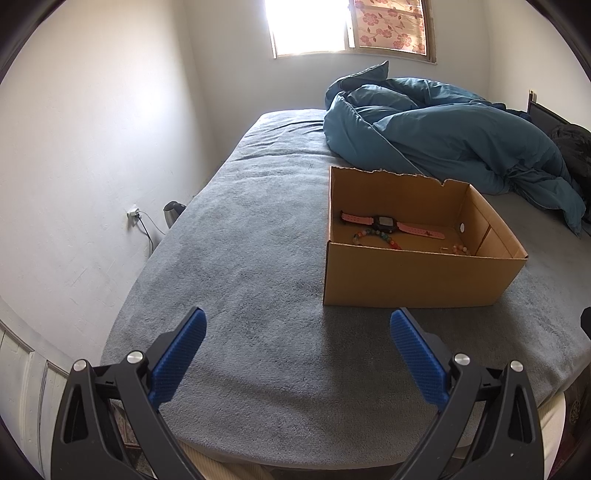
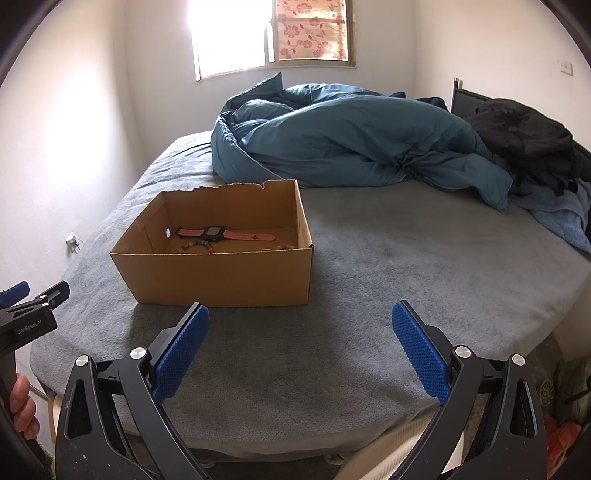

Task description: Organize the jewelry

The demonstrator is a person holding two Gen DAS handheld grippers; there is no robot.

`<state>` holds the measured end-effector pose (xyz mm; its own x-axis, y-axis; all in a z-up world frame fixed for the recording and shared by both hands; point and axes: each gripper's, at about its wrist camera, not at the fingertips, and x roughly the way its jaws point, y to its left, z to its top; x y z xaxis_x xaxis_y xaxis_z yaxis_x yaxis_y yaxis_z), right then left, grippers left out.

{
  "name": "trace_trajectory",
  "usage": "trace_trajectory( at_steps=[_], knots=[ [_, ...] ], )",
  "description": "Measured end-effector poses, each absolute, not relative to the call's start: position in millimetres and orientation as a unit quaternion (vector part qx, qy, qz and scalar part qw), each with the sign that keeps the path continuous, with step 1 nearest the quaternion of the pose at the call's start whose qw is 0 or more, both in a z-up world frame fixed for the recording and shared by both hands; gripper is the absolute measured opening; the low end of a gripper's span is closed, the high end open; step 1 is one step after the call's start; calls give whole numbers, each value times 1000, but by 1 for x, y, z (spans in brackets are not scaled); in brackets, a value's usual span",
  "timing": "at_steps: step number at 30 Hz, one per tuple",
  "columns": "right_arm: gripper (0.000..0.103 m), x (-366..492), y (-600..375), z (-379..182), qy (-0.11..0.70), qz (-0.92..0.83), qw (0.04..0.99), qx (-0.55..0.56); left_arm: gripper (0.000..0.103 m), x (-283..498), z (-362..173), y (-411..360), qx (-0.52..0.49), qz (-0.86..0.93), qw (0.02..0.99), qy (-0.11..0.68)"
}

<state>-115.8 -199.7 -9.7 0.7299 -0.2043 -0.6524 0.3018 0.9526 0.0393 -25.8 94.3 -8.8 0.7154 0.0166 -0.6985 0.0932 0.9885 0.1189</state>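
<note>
harsh blown-out window (image 1: 310,26) glare, fisheye-warped dark corners

The bed (image 1: 258,258) wears a grey, matt, fuzzy cloth cover. On it sits a box (image 2: 221,275) of plain brown cardboard, matt, its back edge torn rough. The quilt (image 2: 351,140) is smooth teal fabric with a faint sheen. Both tongs, left (image 1: 298,328) and right (image 2: 301,321), have black matt plastic arms, shiny metal rivets and blue pads (image 2: 181,354) with a dimpled, rubbery texture.

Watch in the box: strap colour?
Pink strap, dark case on the watch; clearest in the left wrist view.
</note>
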Motion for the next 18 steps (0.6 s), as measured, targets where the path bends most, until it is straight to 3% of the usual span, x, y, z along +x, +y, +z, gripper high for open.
trace_trajectory(
  at_steps=[18],
  knots=[
    [95, -115, -198, -10, 339, -136, 928, 72, 98, -27, -7, 93, 75, -21, 924, 375]
  ],
)
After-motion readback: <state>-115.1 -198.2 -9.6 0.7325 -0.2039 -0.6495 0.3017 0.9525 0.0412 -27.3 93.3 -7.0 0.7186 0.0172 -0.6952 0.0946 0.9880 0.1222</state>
